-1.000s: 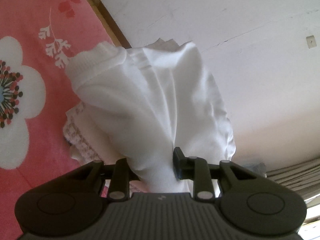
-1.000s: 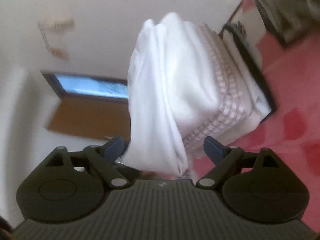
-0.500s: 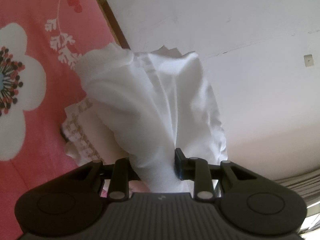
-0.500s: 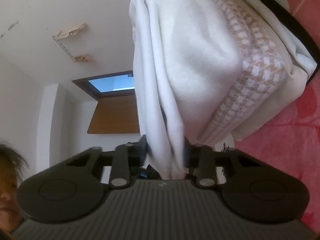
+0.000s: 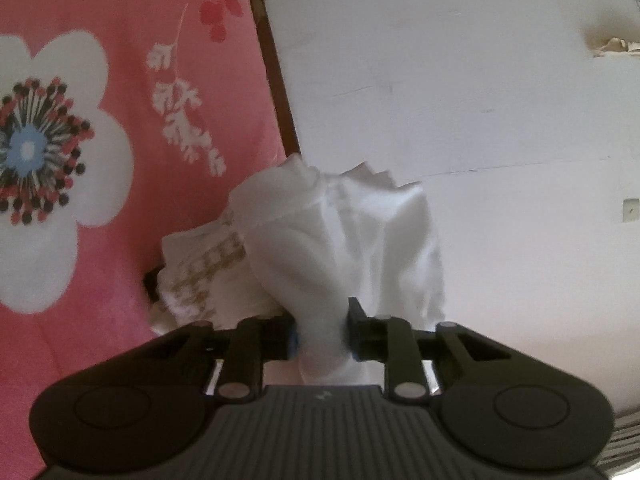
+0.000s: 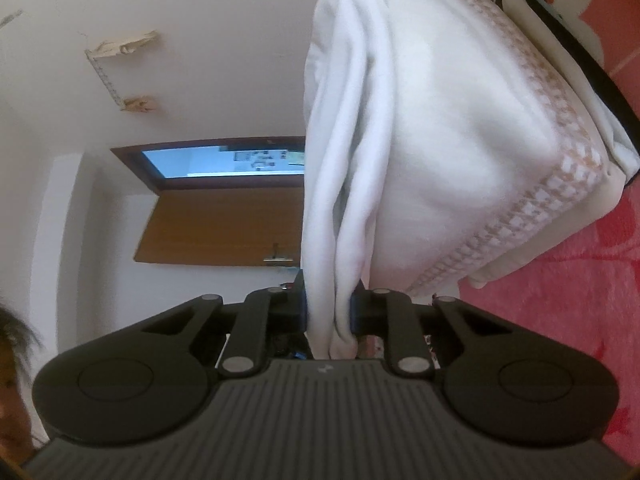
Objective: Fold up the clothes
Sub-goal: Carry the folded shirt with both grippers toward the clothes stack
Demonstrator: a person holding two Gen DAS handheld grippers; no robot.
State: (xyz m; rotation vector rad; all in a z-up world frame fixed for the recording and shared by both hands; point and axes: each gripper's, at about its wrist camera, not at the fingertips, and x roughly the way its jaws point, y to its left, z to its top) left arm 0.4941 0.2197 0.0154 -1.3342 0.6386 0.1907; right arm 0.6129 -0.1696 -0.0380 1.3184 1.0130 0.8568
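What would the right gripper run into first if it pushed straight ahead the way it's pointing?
The white garment itself: the right gripper has its jaws shut on it, and the bunched cloth fills the line ahead. What lies behind is hidden.

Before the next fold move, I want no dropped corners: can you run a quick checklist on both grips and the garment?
1. Left gripper shut on the white garment: ok.
2. Right gripper shut on bunched white cloth: ok.
3. Cloth seated deep between the fingers, both sides: ok.
4. Garment spread flat between grippers: not ok, it hangs bunched.
5. Pink floral bedspread free where the garment will land: cannot tell.
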